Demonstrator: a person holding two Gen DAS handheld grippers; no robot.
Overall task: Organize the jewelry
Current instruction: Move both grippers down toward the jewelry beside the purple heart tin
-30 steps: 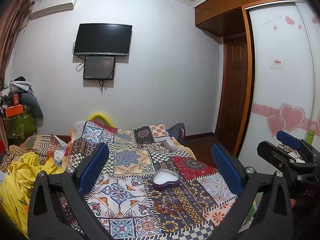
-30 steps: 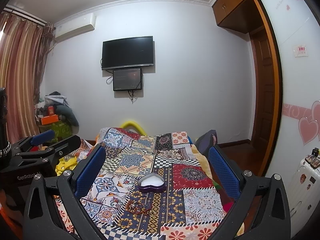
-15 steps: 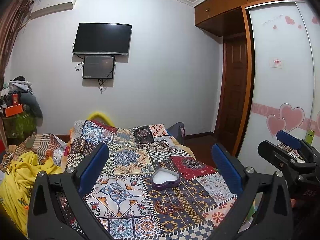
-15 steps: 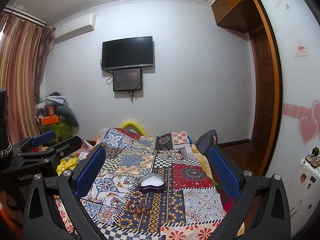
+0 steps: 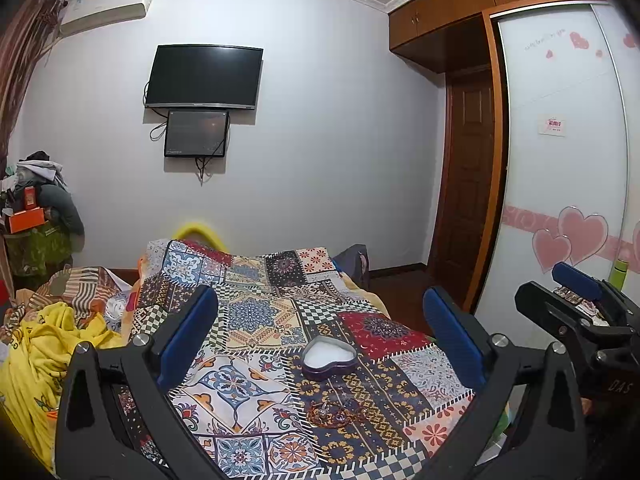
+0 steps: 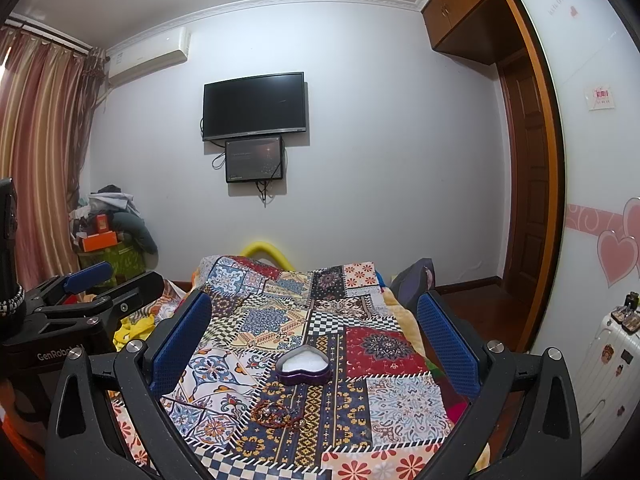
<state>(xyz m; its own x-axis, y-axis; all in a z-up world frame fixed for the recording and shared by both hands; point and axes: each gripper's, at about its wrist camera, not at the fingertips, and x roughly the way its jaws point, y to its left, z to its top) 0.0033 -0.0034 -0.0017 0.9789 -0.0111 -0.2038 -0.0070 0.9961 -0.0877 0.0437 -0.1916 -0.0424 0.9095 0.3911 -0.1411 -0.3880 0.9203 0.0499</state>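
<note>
A purple heart-shaped box [image 5: 329, 359] with a white lining lies open on the patchwork bedspread [image 5: 256, 316]; it also shows in the right wrist view [image 6: 305, 368]. A small heap of reddish bead jewelry [image 5: 338, 413] lies just in front of it, seen too in the right wrist view [image 6: 280, 414]. My left gripper [image 5: 320, 332] is open and empty, held above the bed short of the box. My right gripper [image 6: 314, 330] is open and empty beside it, also short of the box.
A yellow blanket [image 5: 36, 360] and striped bedding are piled left of the bed. A wardrobe with pink hearts [image 5: 568, 200] and a white suitcase [image 6: 608, 360] stand on the right. A TV [image 5: 204, 76] hangs on the far wall. Clutter [image 6: 108, 232] is stacked by the curtain.
</note>
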